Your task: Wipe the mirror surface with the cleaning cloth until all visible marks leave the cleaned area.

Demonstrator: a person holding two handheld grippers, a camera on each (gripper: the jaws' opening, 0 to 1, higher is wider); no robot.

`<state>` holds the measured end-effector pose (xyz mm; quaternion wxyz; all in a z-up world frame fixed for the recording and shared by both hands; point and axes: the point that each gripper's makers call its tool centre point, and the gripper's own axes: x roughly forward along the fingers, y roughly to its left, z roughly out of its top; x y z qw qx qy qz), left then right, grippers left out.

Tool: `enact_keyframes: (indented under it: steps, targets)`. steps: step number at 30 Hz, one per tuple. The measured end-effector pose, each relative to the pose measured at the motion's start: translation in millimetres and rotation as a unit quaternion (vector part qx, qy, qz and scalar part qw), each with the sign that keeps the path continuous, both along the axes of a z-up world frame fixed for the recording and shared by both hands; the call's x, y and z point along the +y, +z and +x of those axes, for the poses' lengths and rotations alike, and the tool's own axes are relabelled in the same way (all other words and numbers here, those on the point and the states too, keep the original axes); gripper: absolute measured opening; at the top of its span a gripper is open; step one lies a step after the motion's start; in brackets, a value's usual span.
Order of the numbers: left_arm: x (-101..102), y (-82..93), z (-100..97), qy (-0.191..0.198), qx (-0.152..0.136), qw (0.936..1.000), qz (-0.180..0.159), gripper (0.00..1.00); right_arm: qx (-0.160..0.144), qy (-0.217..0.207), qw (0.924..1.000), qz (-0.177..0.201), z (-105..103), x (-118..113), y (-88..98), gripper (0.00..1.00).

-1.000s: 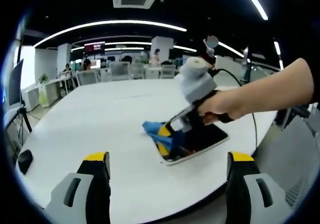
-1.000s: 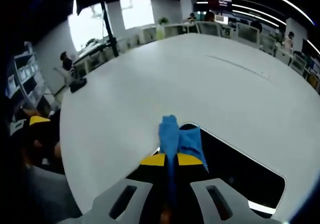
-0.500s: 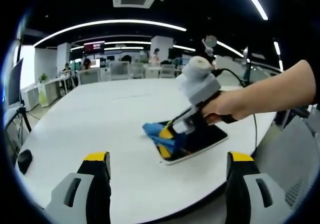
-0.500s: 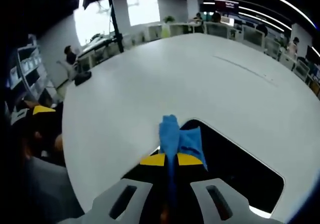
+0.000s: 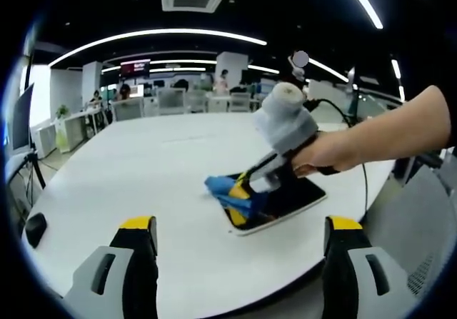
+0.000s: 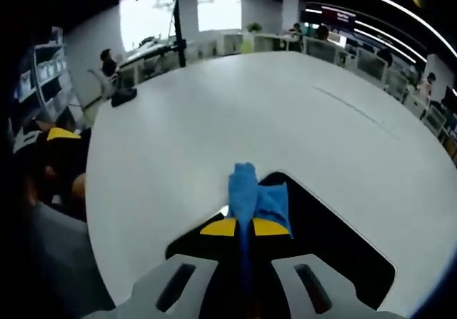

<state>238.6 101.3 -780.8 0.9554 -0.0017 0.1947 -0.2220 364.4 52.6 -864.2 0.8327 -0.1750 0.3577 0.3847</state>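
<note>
The right gripper (image 6: 238, 228) has its 2 yellow-tipped jaws pressed together on a fold of the blue cleaning cloth (image 6: 253, 198), which bunches up past the tips and drapes onto the glass. In the left gripper view the same tool (image 5: 243, 190) reaches in from the right, held by a person's hand (image 5: 325, 151), with the cloth (image 5: 225, 189) at the mirror's far-left corner. The left gripper (image 5: 239, 262) hangs over the near edge of the tabletop with its jaws spread wide and nothing between them.

The mirror (image 5: 282, 199) lies flat on the white round table (image 5: 143, 169), near the table's right-hand near edge in the left gripper view; in the right gripper view its dark surface (image 6: 328, 247) runs away to the right of the cloth. Whether marks remain on the glass is too faint to tell.

The cloth looks soft and limp, so it probably needs a firm pinch on a gathered fold, as it has now, or it would drag out flat. The mirror is likely thin, rigid, slick and breakable, and could slide on the smooth top under a stroke; its pale border would be the place to steady it.
</note>
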Motion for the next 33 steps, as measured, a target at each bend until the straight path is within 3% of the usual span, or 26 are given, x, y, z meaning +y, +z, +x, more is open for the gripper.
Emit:
enact_keyframes:
  steps: [6,33]
  targets:
    - [0,0.8,0.4,0.0,-0.002,1.0,-0.002,0.96,-0.019,0.011,0.9997,-0.013,-1,0,-0.3,0.01]
    - [-1,-0.2,-0.3,-0.001,-0.001,1.0,-0.001,0.97,-0.004,-0.029,0.9995,-0.009,2,-42,-1.4,0.01]
